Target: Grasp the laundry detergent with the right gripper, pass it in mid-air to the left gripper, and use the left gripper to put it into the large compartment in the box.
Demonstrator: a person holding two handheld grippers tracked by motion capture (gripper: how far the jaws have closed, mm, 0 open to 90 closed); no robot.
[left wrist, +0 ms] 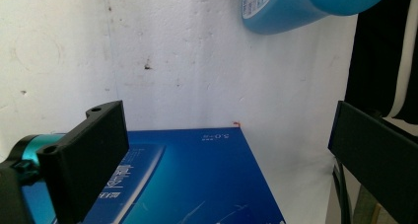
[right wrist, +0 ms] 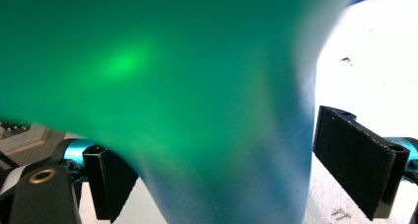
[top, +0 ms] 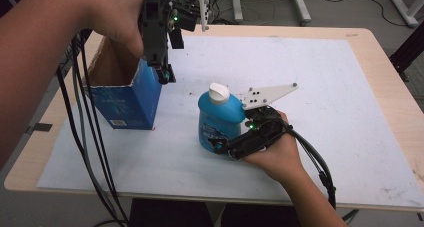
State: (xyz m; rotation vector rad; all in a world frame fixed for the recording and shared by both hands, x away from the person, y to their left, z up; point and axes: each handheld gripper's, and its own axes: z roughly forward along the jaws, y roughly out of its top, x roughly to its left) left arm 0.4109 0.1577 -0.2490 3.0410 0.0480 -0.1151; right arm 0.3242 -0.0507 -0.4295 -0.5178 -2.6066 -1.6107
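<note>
Between the right gripper's (top: 225,148) two black jaws, a blue plastic bottle (top: 218,119) is standing upright on the bench. In the right gripper view the bottle's (right wrist: 197,100) smooth, curved wall is bulging between the flat, rectangular pads and glowing green from the gripper's lamp. One jaw is sitting clear of the wall with pale bench showing in the gap; the other is partly hidden behind the bottle, so contact there is not visible. No earlier picture comes with these; the jaws are reading as partly open around the bottle, not pressing it on both sides. The bottle is squat and round-shouldered, with a white screw cap (top: 219,93) and a printed label low on its front. A hand (top: 275,159) is holding that gripper level from the near side, a grey three-cornered plate on top.

Left gripper (top: 162,74) is pointing down at the near right corner of a blue cardboard box (top: 127,104). Its jaws are standing wide, one just over the box's (left wrist: 197,179) glossy printed face, the other out over the bench; nothing is gripped. The box is open-topped, raw brown card inside, torn along its rim, and well apart from the bottle.

A white, faintly pitted foam-like sheet (top: 300,87) is covering most of the pale wooden bench (top: 385,62). Black cables (top: 87,137) are hanging off the left edge.
</note>
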